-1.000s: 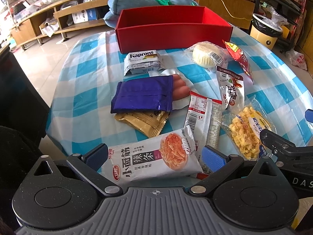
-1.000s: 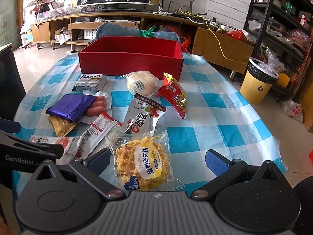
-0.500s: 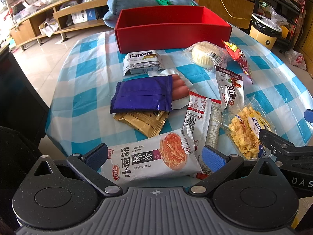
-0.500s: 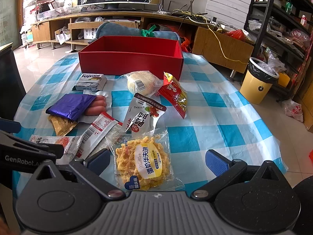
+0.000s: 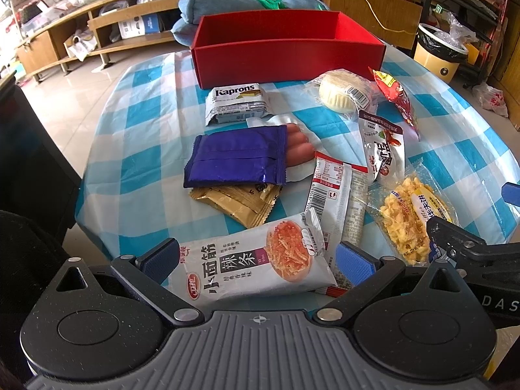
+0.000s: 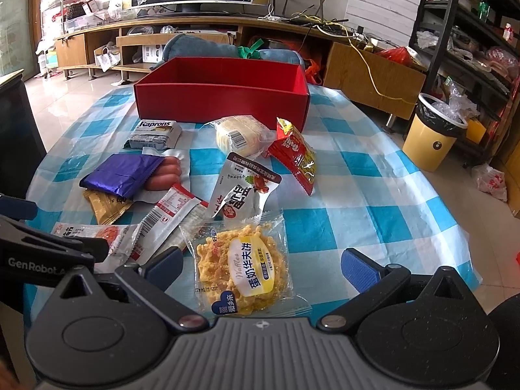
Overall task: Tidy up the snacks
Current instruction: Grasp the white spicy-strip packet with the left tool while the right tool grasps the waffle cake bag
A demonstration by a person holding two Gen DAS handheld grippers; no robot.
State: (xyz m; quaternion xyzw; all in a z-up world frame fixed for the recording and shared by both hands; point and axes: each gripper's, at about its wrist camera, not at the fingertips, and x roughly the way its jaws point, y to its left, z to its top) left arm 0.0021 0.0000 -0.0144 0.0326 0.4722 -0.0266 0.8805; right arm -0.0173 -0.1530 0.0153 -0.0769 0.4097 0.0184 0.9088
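Observation:
An empty red box (image 5: pixel 286 55) (image 6: pixel 221 100) stands at the far side of the checked table. Snack packets lie scattered before it: a Kaprons wafer (image 5: pixel 237 102), a purple packet (image 5: pixel 237 159) over sausages, a gold sachet (image 5: pixel 240 203), a round cake (image 5: pixel 341 92), and a red bag (image 5: pixel 395 96). My left gripper (image 5: pixel 256 260) is open, its fingers either side of the white spicy-strip packet (image 5: pixel 256 260). My right gripper (image 6: pixel 263 263) is open around the yellow waffle packet (image 6: pixel 243 266). Whether either touches its packet is unclear.
A long white barcode packet (image 5: pixel 328 195) and a white pouch (image 6: pixel 242 191) lie between the two grippers. Off the table's right side stands a yellow bin (image 6: pixel 432 133). Wooden shelving (image 6: pixel 156 42) and a blue cushion (image 6: pixel 195 48) lie behind the box.

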